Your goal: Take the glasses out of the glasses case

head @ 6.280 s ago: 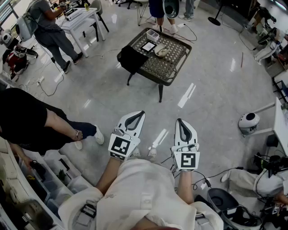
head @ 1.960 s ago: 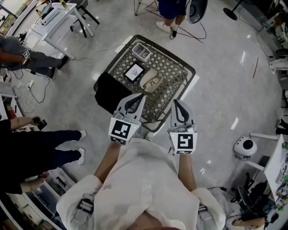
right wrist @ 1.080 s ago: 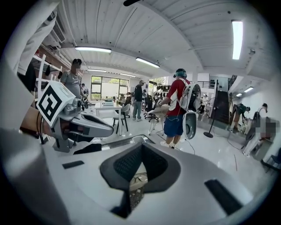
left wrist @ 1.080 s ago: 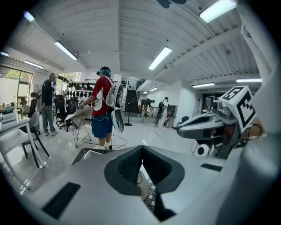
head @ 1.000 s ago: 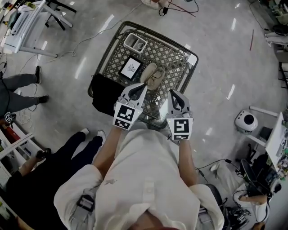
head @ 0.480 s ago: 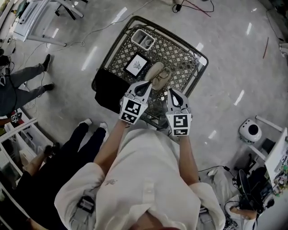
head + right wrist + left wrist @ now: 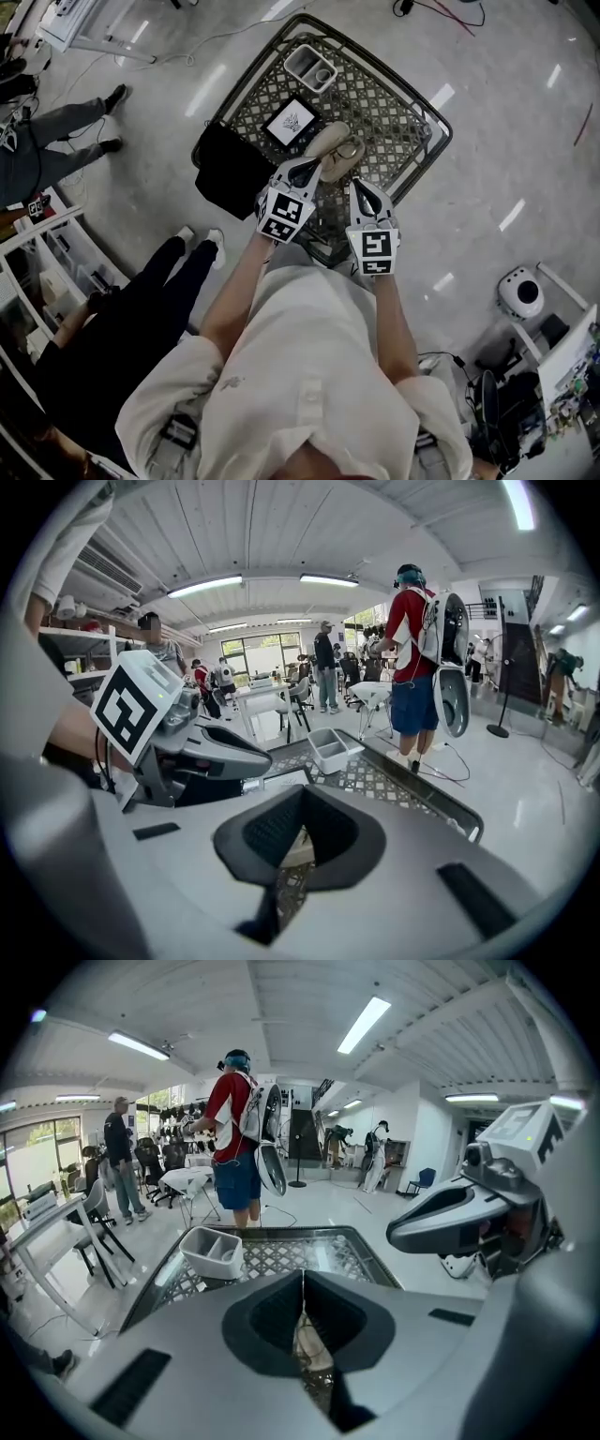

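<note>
Left hand-held gripper (image 7: 305, 163) clenched, empty, tip just beside open glasses case (image 7: 322, 141) on lattice desk (image 7: 398, 105). Right hand-held gripper (image 7: 360, 185) clenched too, empty, nearby. Glasses (image 7: 348, 150) inside case.

The glasses case (image 7: 319, 141) is a pale beige, rounded clamshell lying open on the lattice top of the table (image 7: 398, 98), near the middle of the top and toward its near edge. Its two oval halves spread side by side at a slant, one half farther up and left in the head view, the other lower and right. The glasses (image 7: 348, 150) rest in that lower right half, inside the case. They have thin dark rims with two round lenses showing against the light lining. Whether their arms are folded is too small to tell. In both gripper views only a sliver of the beige case shows.
</note>
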Action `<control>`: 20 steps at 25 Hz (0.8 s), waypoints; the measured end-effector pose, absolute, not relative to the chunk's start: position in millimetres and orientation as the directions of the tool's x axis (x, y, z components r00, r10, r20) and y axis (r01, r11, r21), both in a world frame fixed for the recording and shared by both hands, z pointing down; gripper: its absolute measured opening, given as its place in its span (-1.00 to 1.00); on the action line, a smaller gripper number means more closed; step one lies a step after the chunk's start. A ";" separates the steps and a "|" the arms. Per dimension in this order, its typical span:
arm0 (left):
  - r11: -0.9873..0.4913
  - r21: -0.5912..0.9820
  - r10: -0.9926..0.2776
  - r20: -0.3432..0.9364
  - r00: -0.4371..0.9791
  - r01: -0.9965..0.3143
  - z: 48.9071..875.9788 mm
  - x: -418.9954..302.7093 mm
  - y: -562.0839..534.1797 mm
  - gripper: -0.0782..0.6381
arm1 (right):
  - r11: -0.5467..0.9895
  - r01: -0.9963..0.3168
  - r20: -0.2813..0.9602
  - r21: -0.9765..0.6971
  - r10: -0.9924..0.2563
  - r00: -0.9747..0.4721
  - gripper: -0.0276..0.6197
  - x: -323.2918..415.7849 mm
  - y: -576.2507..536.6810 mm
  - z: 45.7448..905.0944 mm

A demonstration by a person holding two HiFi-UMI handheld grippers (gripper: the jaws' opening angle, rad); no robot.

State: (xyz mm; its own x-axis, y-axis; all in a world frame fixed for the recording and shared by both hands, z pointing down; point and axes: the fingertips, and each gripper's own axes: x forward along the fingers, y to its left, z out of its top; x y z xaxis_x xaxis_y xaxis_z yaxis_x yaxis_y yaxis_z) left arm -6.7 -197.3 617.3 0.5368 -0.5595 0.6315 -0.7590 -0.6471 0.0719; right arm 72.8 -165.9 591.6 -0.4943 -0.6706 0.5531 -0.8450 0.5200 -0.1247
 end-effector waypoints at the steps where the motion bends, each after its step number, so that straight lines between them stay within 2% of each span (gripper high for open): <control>1: -0.644 0.071 -0.556 0.640 0.530 -0.762 622.7 -6.3 -198.6 -0.73 | 0.524 -0.841 0.557 -0.132 -0.663 -0.500 -0.90 73.2 -166.4 595.3; 20: -0.663 0.082 -0.454 0.746 0.487 -0.744 701.8 2.7 -221.6 -0.66 | 0.529 -0.829 0.599 -0.181 -0.610 -0.519 -0.90 73.9 -185.7 643.0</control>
